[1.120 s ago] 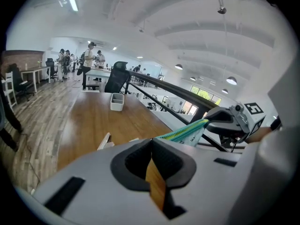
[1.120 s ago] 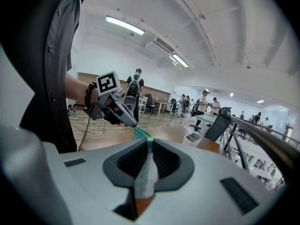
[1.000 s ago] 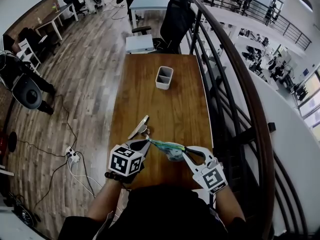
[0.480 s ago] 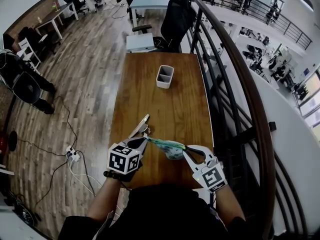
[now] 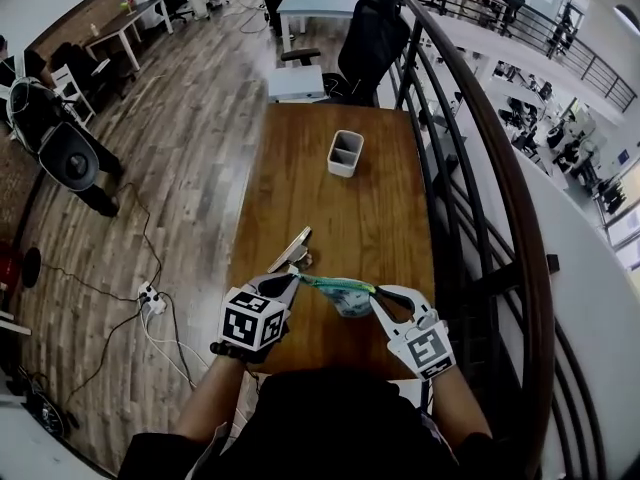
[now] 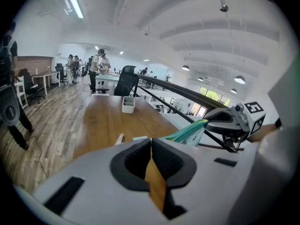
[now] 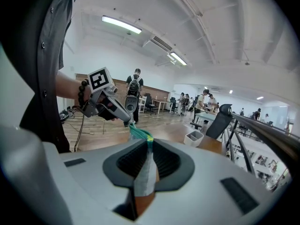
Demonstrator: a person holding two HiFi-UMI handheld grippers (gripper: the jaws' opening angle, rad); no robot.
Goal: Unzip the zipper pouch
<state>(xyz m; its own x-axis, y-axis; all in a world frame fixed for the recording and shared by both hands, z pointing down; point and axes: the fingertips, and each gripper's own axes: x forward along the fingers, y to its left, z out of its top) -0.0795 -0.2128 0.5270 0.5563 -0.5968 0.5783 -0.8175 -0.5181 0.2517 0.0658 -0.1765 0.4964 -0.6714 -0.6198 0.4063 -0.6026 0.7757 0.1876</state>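
Note:
A small pouch with a teal zipper edge hangs stretched between my two grippers above the near end of the wooden table. My left gripper is shut on the zipper's left end; the pull itself is too small to make out. In the right gripper view its tips pinch the teal strip. My right gripper is shut on the pouch's other end, with pale fabric between its jaws. The left gripper view shows the pouch running to the right gripper.
A white two-part holder stands at the table's far middle. A flat slab lies by the left edge, near my left gripper. A dark railing runs along the right, an office chair sits beyond, and cables lie on the floor.
The head view has shifted a little. Both grippers keep their hold and the pouch stays stretched between them, with no clear movement.

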